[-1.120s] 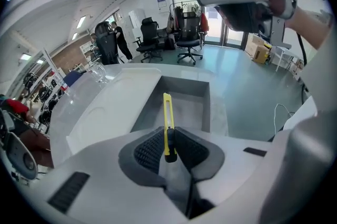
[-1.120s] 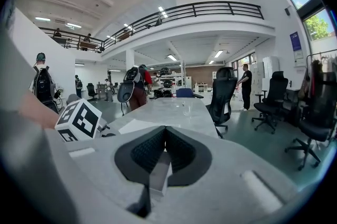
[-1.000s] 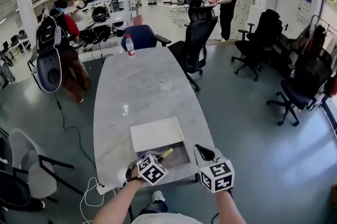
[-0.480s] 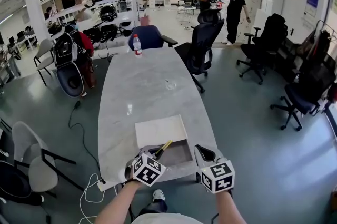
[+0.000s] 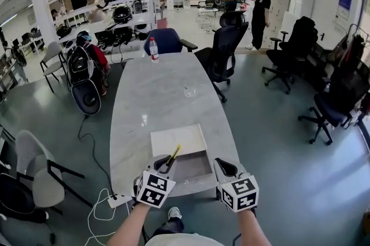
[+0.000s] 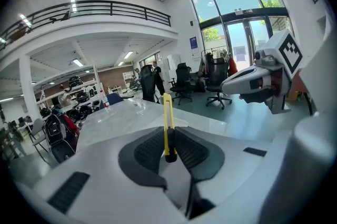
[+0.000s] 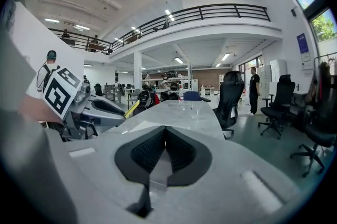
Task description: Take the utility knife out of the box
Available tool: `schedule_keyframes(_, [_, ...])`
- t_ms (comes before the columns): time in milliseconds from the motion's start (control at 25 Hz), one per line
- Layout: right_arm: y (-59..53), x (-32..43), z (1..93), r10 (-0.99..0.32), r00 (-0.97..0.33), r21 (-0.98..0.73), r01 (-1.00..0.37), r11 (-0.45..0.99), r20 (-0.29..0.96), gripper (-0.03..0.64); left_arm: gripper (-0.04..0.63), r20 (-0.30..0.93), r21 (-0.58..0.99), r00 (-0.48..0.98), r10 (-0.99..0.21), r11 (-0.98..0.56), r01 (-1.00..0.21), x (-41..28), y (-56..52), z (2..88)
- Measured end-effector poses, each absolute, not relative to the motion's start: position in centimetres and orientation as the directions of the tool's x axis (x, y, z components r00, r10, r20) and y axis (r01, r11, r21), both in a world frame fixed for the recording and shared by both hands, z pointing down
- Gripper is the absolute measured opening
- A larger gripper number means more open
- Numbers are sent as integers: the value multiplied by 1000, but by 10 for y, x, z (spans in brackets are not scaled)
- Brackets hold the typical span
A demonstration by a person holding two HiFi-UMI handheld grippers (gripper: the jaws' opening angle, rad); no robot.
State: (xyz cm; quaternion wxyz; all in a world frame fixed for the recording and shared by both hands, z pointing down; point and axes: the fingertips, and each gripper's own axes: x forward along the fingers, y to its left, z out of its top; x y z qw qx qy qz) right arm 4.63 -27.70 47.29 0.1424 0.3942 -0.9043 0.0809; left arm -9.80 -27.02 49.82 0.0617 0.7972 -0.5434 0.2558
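The utility knife (image 6: 167, 128) is pinched in my left tongs (image 6: 171, 145), held by its dark lower end only, the yellow body standing up and away from the pads; in the head view it hangs over the near left part of the open box (image 5: 194, 168), and I judge it lifted clear of the tray, though I cannot tell by how much. The left tongs are closed on the knife with little of it inside the grip. My right tongs (image 7: 165, 145) are closed on nothing; they sit just beside the box's near right corner, apart from the knife. The box lies at the near end of the long worktop (image 5: 156, 94), its white lid (image 5: 177, 140) just behind it.

What worries me is that short hold; most of the knife sticks out past the pads, so a quick swing or roll of my wrist could make it pivot or slide free. It would then drop back into the box or, since I am close to the worktop's near edge, onto the floor. Brushing the box's wall or my right tongs could knock it loose too.
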Motion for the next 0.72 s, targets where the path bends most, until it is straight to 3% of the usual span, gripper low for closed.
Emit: schedule_keyframes(720, [-245, 49, 460, -691, -669, -36, -725, 688, 274, 5, 61, 263, -55, 160, -951, -181, -982, -141, -210, 457])
